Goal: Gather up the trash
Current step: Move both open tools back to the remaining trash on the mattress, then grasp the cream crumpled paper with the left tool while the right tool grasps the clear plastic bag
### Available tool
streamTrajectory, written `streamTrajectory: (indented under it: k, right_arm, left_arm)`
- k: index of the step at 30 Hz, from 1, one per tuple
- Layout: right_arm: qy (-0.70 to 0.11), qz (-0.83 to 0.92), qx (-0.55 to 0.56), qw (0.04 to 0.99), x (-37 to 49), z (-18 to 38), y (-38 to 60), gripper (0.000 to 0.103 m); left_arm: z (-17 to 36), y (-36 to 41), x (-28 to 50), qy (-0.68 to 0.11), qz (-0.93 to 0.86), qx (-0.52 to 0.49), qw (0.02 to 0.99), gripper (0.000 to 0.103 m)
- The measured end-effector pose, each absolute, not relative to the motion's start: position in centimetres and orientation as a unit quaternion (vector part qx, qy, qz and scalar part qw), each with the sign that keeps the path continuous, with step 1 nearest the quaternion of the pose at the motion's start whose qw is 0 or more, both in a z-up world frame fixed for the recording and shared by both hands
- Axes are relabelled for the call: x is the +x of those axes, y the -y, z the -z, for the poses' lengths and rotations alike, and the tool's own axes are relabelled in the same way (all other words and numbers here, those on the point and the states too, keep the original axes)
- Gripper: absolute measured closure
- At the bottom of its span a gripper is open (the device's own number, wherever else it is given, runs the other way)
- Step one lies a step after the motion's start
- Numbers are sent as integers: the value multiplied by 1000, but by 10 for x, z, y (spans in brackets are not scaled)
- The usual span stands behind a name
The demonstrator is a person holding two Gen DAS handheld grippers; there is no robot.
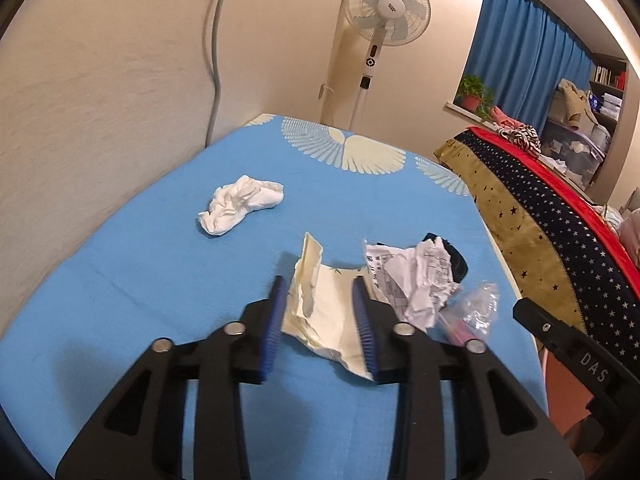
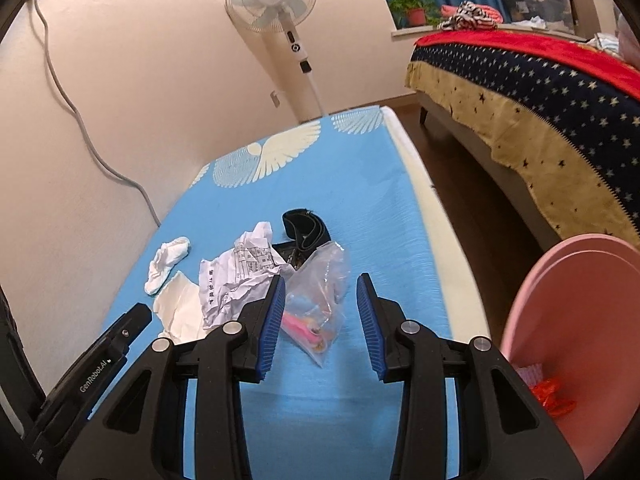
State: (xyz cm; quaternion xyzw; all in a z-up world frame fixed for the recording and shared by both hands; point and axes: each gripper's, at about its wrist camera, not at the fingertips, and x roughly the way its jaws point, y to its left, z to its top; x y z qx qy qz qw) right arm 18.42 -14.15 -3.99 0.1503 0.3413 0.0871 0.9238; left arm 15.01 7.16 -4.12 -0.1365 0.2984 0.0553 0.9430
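Observation:
Trash lies on a blue table cover (image 1: 140, 272). My left gripper (image 1: 320, 292) is open, its blue pads either side of a cream torn wrapper (image 1: 320, 312). A crumpled white tissue (image 1: 240, 204) lies further left. A crumpled printed paper (image 1: 412, 280) and a clear plastic bag (image 1: 478, 308) lie to the right. My right gripper (image 2: 322, 288) is open around the clear plastic bag (image 2: 320, 284) with pink contents. In the right wrist view the printed paper (image 2: 236, 276), the wrapper (image 2: 180, 312) and the tissue (image 2: 166, 264) lie to the left.
A black strap (image 2: 306, 232) lies behind the bag. A pink bin (image 2: 580, 340) with red scraps stands at the right beside the table. A bed with a star blanket (image 2: 540, 92) is across a floor gap. A standing fan (image 2: 276, 4) stands by the wall.

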Motion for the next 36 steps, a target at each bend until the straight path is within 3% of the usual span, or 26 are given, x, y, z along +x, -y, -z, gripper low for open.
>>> streamTrajectory:
  k: [10, 16, 20, 22, 23, 36]
  right_arm:
    - [-383, -90, 144, 908, 209, 63, 127, 60]
    - [-389, -92, 142, 906, 212, 65, 126, 76]
    - [-388, -98, 136, 906, 210, 63, 125, 91]
    - [-387, -101, 132, 907, 209, 60, 124, 94]
    - [-387, -104, 128, 907, 207, 58, 123, 96]
    - [-360, -93, 116, 921, 176, 21, 136, 98]
  left_arm:
    - [56, -79, 175, -335, -58, -149, 928, 65]
    - [61, -79, 183, -352, -49, -151, 923, 66]
    - [64, -82, 185, -362, -46, -162, 917, 82]
    - [64, -85, 184, -364, -49, -166, 915, 97]
    - [64, -86, 184, -365, -49, -167, 915, 98]
    - [38, -86, 155, -346, -60, -159, 923, 99]
